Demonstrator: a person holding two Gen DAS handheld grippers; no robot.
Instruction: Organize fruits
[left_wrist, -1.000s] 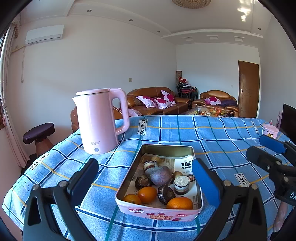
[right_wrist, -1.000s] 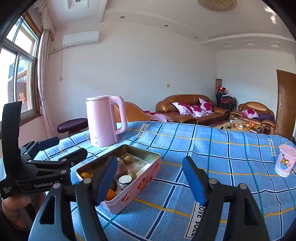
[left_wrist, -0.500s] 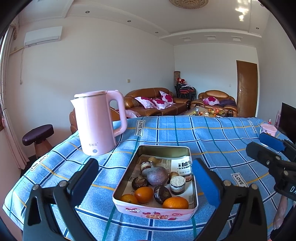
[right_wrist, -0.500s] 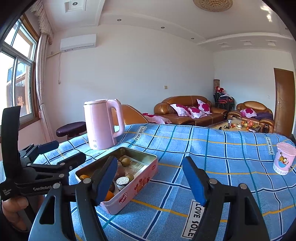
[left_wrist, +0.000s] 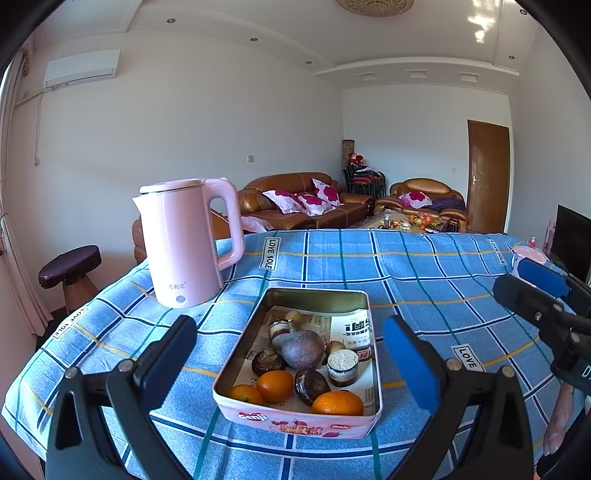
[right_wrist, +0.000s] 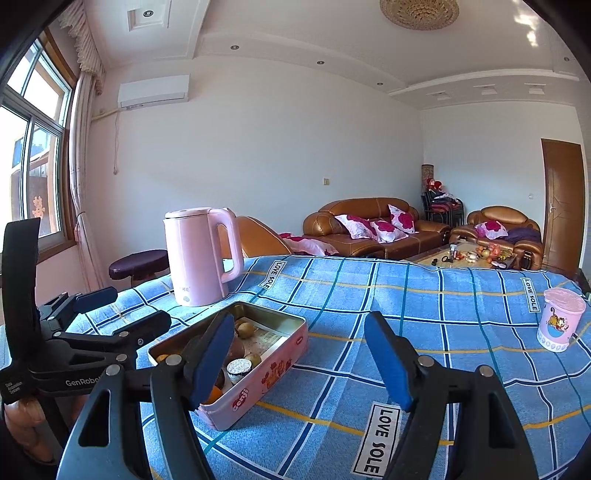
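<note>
Fruits (left_wrist: 295, 369) in the pink tin (left_wrist: 299, 424) on the blue checked tablecloth (left_wrist: 406, 280), straight ahead of the left gripper (left_wrist: 290, 360). Jaws wide apart, nothing between the pads. Right gripper (right_wrist: 301, 356) likewise spread and empty, hovering with the tin off toward its left finger.

Likely trouble: fruit crowded tight, so a reach for an orange (left_wrist: 275, 386) could nudge the dark round neighbours or the small jar (left_wrist: 343, 367). Light tin liable to slide on the cloth if bumped at the rim. Round fruit prone to squirt from flat pads. Pink kettle (left_wrist: 184, 243) behind the tin, well clear; pink cup (right_wrist: 561, 319) far off to the right.
</note>
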